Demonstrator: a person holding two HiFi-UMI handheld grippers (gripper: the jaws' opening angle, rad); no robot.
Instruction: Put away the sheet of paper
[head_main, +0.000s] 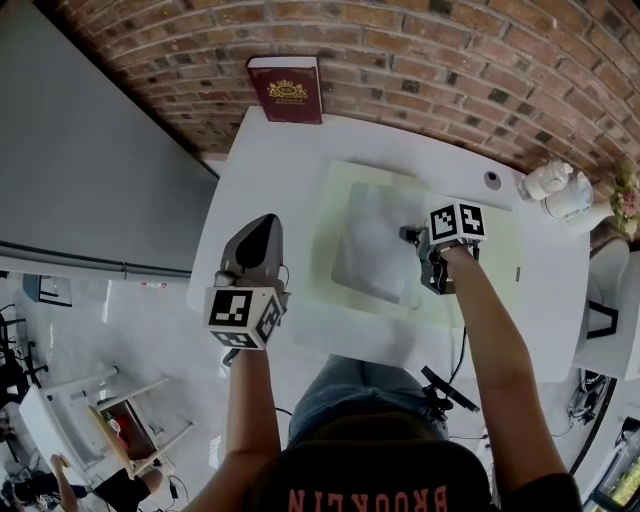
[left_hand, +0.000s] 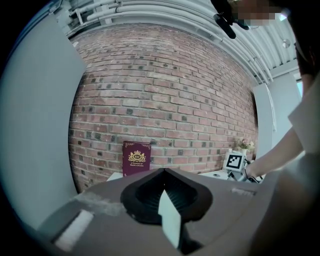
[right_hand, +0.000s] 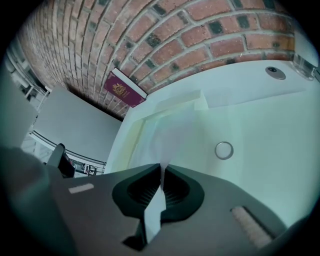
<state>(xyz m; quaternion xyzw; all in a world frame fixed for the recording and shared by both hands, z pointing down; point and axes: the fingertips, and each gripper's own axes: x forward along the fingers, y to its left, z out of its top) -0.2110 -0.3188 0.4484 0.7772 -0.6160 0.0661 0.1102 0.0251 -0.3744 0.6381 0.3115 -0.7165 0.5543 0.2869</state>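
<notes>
A sheet of paper (head_main: 368, 238) lies on a pale green mat (head_main: 335, 292) in the middle of the white table (head_main: 270, 160). My right gripper (head_main: 410, 238) is at the sheet's right edge and is shut on it. In the right gripper view the paper (right_hand: 175, 132) rises from between the closed jaws of the right gripper (right_hand: 161, 169), with the mat (right_hand: 134, 137) beneath. My left gripper (head_main: 264, 222) hovers over the table's left part, apart from the sheet. The left gripper (left_hand: 163, 171) is shut, and nothing shows beyond its tips.
A dark red book (head_main: 286, 90) stands against the brick wall at the table's far edge. A round grommet (head_main: 491, 180) and a white figurine (head_main: 556, 186) sit at the far right. A grey panel (head_main: 80, 150) flanks the table's left side. A small ring (right_hand: 224, 150) lies right of the mat.
</notes>
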